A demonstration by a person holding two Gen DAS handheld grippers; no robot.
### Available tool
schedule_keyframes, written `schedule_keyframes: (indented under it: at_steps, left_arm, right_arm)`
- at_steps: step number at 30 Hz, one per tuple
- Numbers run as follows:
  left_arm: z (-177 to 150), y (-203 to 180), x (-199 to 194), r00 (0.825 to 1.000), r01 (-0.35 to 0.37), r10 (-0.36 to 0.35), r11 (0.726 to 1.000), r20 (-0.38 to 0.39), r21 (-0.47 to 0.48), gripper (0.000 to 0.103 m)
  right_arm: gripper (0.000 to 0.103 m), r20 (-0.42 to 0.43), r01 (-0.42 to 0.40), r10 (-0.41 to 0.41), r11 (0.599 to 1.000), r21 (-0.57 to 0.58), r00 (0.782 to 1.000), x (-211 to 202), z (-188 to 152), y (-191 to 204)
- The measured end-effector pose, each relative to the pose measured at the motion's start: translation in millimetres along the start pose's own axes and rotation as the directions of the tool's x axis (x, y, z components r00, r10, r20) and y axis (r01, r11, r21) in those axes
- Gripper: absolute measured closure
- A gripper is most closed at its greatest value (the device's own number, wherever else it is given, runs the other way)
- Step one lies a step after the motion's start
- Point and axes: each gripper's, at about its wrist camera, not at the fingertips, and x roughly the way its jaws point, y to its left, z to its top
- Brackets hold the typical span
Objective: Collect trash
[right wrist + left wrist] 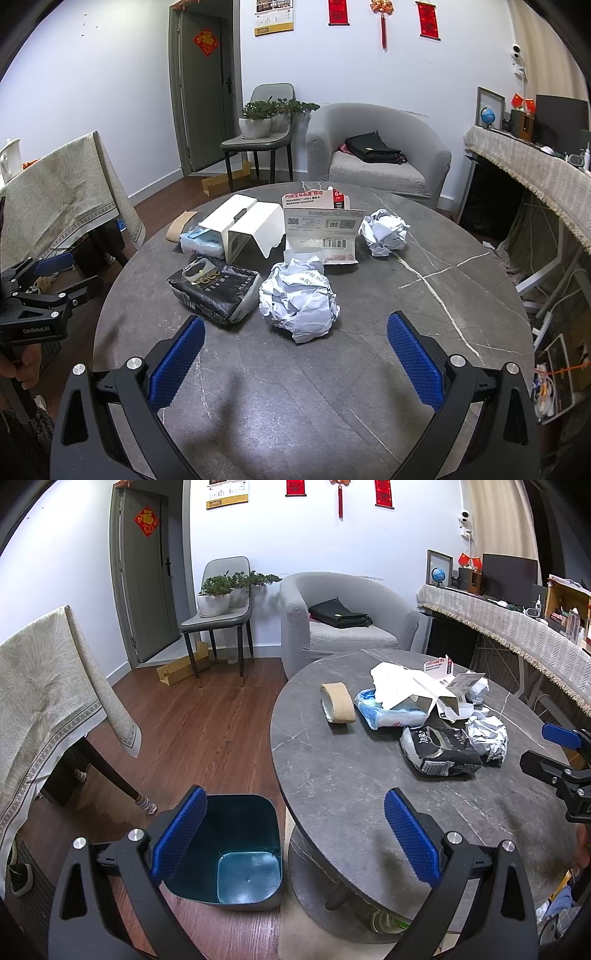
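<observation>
Dark teal plastic waste bin (236, 853) on wood floor, empty, just beside round grey marble-look table (369, 387). Left gripper (295, 834) above bin and table edge, jaws wide apart, holding nothing. On table: flattened brown cardboard roll (337, 703), black foil packet (214, 288), crumpled white paper ball (297, 299). Right gripper (295, 358) just short of ball, jaws spread, empty.

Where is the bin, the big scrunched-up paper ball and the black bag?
Dark teal plastic bin (236, 823): left wrist view, on its inner back wall.
Large crumpled white paper ball (297, 299): right wrist view, on its middle.
Black plastic bag (216, 288): right wrist view, on its printed top face.
</observation>
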Motion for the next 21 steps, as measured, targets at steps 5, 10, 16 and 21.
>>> schedule_keyframes:
  at_steps: [5,10,16,21]
  left_arm:
    - [0.0,0.0,-0.1,1.0,0.001,-0.001,1.0,0.002,-0.001,0.004]
    - [0.1,-0.7,-0.2,1.0,0.005,-0.005,1.0,0.001,0.0,0.004]
    - [-0.1,-4.3,1.0,1.0,0.025,-0.025,1.0,-0.002,0.01,0.004]
    - [3.6,-5.8,-0.7,0.997,0.075,-0.075,0.997,-0.001,-0.014,0.005]
  right_arm:
    - [0.003,-0.001,0.0,0.0,1.0,0.0,1.0,0.2,0.2,0.1]
    - [0.003,0.0,0.001,-0.001,1.0,0.001,1.0,-0.1,0.3,-0.1]
    - [0.003,-0.009,-0.002,0.002,1.0,0.003,1.0,3.0,-1.4,-1.3]
    - [0.003,-0.021,-0.021,0.021,1.0,0.008,1.0,7.5,-3.1,0.7]
